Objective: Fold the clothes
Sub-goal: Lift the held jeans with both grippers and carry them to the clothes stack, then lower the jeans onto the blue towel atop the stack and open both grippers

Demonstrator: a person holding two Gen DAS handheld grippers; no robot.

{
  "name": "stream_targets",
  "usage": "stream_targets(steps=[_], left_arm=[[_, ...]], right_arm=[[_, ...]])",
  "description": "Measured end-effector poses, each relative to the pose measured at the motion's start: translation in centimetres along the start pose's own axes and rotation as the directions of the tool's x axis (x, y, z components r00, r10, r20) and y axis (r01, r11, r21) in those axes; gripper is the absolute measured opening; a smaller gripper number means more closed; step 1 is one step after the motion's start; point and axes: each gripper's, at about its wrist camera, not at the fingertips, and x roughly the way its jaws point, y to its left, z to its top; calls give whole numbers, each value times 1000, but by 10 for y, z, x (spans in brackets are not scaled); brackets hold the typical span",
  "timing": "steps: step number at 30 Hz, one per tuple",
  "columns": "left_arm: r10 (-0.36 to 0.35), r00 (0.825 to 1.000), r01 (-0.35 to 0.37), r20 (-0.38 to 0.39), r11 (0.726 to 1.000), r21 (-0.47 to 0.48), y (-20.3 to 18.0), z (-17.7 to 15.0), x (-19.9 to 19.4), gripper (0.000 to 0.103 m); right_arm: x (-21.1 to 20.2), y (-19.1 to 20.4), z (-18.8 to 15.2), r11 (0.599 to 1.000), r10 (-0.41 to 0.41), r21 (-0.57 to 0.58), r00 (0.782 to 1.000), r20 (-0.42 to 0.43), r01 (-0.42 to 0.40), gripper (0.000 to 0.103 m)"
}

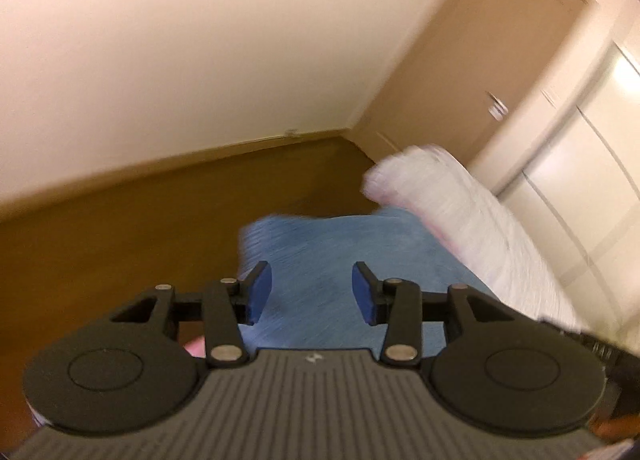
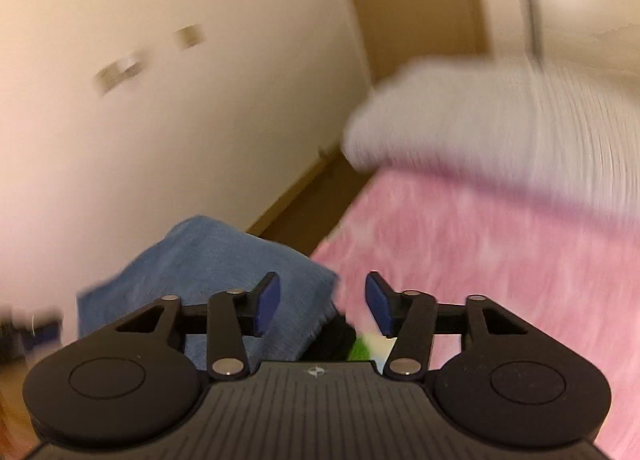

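Firstly, in the left wrist view, the left gripper [image 1: 312,292] was released: its two blue pads [image 1: 260,292] stood well apart with nothing between them. Beyond and below the fingers lay a blue cloth [image 1: 320,244], spread flat, its far edge reaching toward the brown floor [image 1: 160,220]. A white quilted bedcover [image 1: 460,212] lay along the right side of the blue cloth, touching or overlapping its right edge; a thin pink trim showed under the cover. A cream wall [image 1: 180,60] met the floor at a baseboard, a tan door [image 1: 480,68] stood in the corner, and pale wardrobe panels [image 1: 580,180] ran along the far right. Motion blur softened all fabric detail.

In the right wrist view, the right gripper [image 2: 322,302] was likewise released, its blue pads [image 2: 268,302] separated and grasping nothing. The blue cloth [image 2: 208,264] lay left of centre, partly behind the left finger, apparently folded with a raised upper corner. To its right spread a pink bedsheet [image 2: 480,260], with the white quilted bedcover [image 2: 480,116] bunched along its far side. A dark item with a green patch [image 2: 362,344] showed between the fingers near the gripper body; it could not be identified. The cream wall [image 2: 180,120] filled the left background. This view was heavily blurred.
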Motion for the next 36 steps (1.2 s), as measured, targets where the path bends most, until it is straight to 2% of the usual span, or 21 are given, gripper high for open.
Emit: stream_targets(steps=[2,4,6,9,12,16,20,24,27,30,33,35,36], left_arm=[[-9,999,12,-35,996,86,-14,4,21,38],[-19,996,33,-85,987,160,-25,7,43,33],[-15,989,51,-149,970,238,-29,3,64,29],[-10,980,75,-200,945,318,-39,-3,77,30],[-22,976,96,-215,935,341,-42,-4,90,31],[5,977,75,-215,929,363,-45,-9,99,32],[40,980,31,-197,937,348,-50,4,91,30],[31,985,29,-171,942,334,-50,-1,48,29],[24,983,37,-184,947,318,-51,-18,23,29],[61,982,0,-178,947,321,-48,-35,19,30],[79,983,-29,-164,957,289,-48,-35,13,30],[84,986,-41,-142,959,282,-52,-34,-5,37],[95,987,-55,-130,957,284,-54,-37,-18,46]], right_arm=[[4,24,0,994,-5,-111,1000,12,6,45],[17,40,-7,982,-22,-190,1000,3,22,42],[38,46,-19,971,-71,-234,996,-54,56,41],[63,30,-35,983,-94,-168,985,-142,70,41],[75,14,-42,991,-93,-113,978,-184,73,41],[86,6,-42,994,-90,-76,971,-223,75,42],[71,6,-33,998,-37,-53,980,-195,27,45],[46,6,-33,998,27,-58,989,-148,-36,45],[25,22,-46,990,57,-122,989,-138,-74,45],[32,34,-64,982,44,-170,977,-207,-81,45],[39,35,-71,982,46,-168,974,-221,-84,45],[32,36,-73,983,54,-161,977,-208,-89,45],[24,34,-71,984,69,-150,979,-190,-98,45]])
